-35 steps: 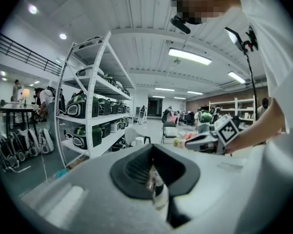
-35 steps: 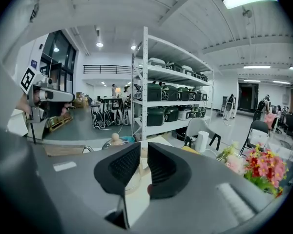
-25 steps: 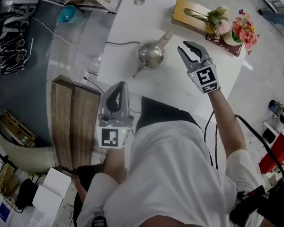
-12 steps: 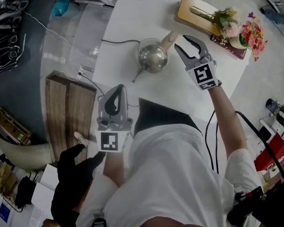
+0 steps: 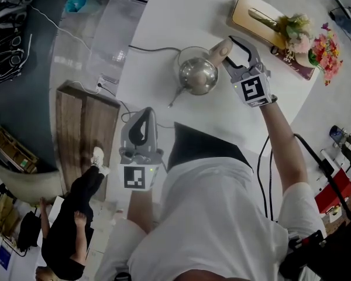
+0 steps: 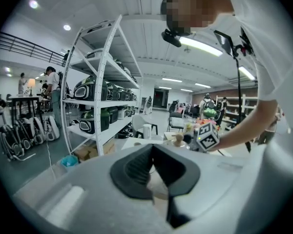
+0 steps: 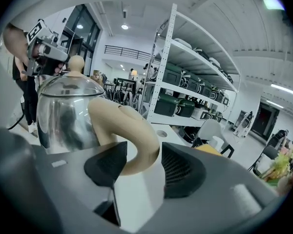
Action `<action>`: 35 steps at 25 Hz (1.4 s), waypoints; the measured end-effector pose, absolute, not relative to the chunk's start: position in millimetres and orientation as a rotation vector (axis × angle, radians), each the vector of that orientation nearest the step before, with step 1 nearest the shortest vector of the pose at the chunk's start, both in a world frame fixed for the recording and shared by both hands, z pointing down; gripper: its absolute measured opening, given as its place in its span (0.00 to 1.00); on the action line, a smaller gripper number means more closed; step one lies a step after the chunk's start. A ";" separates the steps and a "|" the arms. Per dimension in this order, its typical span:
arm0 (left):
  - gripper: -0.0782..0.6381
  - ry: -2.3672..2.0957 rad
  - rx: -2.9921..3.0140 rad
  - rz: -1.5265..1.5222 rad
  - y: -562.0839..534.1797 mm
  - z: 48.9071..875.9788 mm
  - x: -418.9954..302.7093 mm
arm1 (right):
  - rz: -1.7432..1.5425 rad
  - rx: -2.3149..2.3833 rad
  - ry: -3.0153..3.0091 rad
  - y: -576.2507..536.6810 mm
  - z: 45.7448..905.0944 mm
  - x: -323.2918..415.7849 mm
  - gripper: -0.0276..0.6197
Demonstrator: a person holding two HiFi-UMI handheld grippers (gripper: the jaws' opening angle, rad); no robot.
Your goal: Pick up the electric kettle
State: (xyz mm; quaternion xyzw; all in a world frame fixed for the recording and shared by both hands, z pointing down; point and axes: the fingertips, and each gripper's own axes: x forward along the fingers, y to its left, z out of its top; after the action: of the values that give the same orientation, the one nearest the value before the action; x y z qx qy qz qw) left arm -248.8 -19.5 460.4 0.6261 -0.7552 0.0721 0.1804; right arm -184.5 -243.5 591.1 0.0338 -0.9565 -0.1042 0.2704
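Note:
A shiny steel electric kettle (image 5: 198, 76) with a beige handle (image 5: 219, 51) stands on the white round table (image 5: 164, 22). My right gripper (image 5: 229, 52) is at the handle, one jaw on each side. Its jaws have just been opening, and a gap shows beside the handle. In the right gripper view the handle (image 7: 132, 130) curves down between the pads of that gripper (image 7: 141, 162), with the kettle body (image 7: 63, 116) to the left. My left gripper (image 5: 141, 127) hangs shut and empty at the table's near edge; its own view shows its pads (image 6: 136, 167) meeting.
A wooden board (image 5: 251, 13) with flowers (image 5: 316, 43) lies at the table's far right. The kettle's cord (image 5: 152, 50) runs left off the table. A wooden bench (image 5: 85, 133) stands left of the table, with a person in black (image 5: 70, 227) beside it.
My right gripper has moved left to the kettle handle and its jaws have spread around it. The left gripper has sunk slightly. A person in black has walked into view at lower left.

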 end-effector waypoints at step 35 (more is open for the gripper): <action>0.11 -2.052 1.753 0.220 -22.2 494.6 -268.3 | -0.227 0.147 -2.690 -248.4 596.2 -219.7 0.19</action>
State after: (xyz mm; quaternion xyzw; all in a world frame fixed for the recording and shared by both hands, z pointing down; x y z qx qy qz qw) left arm -268.3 -22.2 494.6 0.6324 -0.7399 0.0795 0.2152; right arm -219.7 -248.4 596.2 0.0531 -0.9712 -0.0818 0.2172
